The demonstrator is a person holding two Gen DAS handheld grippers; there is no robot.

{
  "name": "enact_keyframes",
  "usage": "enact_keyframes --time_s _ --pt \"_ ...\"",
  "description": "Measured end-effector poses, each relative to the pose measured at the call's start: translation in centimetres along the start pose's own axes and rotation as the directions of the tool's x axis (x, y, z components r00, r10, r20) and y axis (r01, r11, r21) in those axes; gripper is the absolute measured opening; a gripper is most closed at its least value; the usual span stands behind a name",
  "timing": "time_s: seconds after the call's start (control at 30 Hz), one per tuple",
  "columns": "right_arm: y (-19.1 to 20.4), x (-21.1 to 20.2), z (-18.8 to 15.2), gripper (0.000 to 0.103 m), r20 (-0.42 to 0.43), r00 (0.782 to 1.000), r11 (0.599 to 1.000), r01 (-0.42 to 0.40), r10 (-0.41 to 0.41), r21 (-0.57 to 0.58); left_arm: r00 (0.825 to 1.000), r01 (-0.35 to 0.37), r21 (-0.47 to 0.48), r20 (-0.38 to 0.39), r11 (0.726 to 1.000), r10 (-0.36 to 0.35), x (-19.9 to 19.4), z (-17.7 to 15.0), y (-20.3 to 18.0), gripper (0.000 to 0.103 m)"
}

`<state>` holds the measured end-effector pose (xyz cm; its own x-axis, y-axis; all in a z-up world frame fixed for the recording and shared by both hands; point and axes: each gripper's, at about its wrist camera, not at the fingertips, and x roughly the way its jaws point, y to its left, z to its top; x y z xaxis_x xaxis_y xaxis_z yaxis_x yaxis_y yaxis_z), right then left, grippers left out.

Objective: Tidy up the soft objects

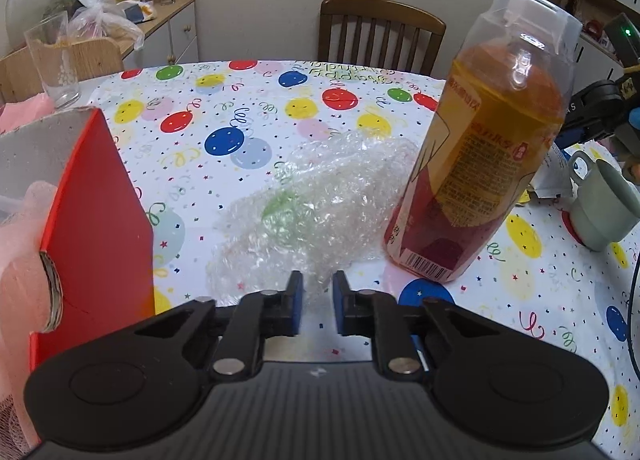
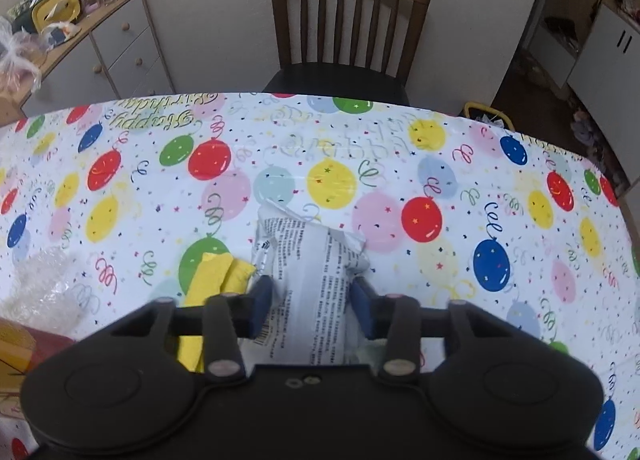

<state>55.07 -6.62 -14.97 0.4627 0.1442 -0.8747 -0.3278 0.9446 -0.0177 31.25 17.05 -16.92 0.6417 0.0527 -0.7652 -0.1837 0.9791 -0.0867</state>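
In the left wrist view a crumpled sheet of bubble wrap [image 1: 316, 204] lies on the balloon tablecloth [image 1: 240, 120]. My left gripper [image 1: 317, 292] is just short of its near edge, jaws a little apart and empty. A red box [image 1: 92, 216] with pink soft material [image 1: 20, 260] stands at the left. In the right wrist view my right gripper [image 2: 312, 296] is open, with its blue pads on either side of a white printed soft packet [image 2: 308, 260]; I cannot tell whether they touch it. A yellow cloth [image 2: 216, 276] lies beside the packet on the left.
A tall orange-liquid bottle [image 1: 488, 148] stands right of the bubble wrap. A grey-green mug [image 1: 600, 200] lies on its side further right. A drinking glass [image 1: 52, 60] stands at the back left. A wooden chair [image 2: 348, 20] is behind the table; a cabinet [image 2: 100, 40] is at the left.
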Motion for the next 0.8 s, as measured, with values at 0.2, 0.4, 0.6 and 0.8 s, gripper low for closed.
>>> enact_keyframes --time_s 0.2,0.4,0.6,0.8 --pt "0.2 -0.6 -0.3 0.024 0.019 1.000 1.000 0.002 -0.001 -0.020 1.000 0.004 0.002 0.015 1.000 -0.004 -0.6 0.0 0.0 0.007" --pt "0.2 -2.0 -0.5 0.020 0.058 0.998 1.000 -0.023 0.023 0.006 0.999 0.022 -0.017 0.034 1.000 -0.021 -1.6 0.1 0.1 0.006" --pt "0.0 -4.9 -0.6 0.019 0.135 0.989 0.998 -0.059 0.053 0.038 0.997 0.045 -0.038 0.064 0.998 -0.043 -3.3 0.6 0.1 0.006" --pt "-1.2 -9.3 -0.3 0.019 0.214 0.972 0.991 -0.115 0.097 0.073 0.994 0.071 -0.054 0.082 0.996 -0.067 -4.9 0.5 -0.1 0.006"
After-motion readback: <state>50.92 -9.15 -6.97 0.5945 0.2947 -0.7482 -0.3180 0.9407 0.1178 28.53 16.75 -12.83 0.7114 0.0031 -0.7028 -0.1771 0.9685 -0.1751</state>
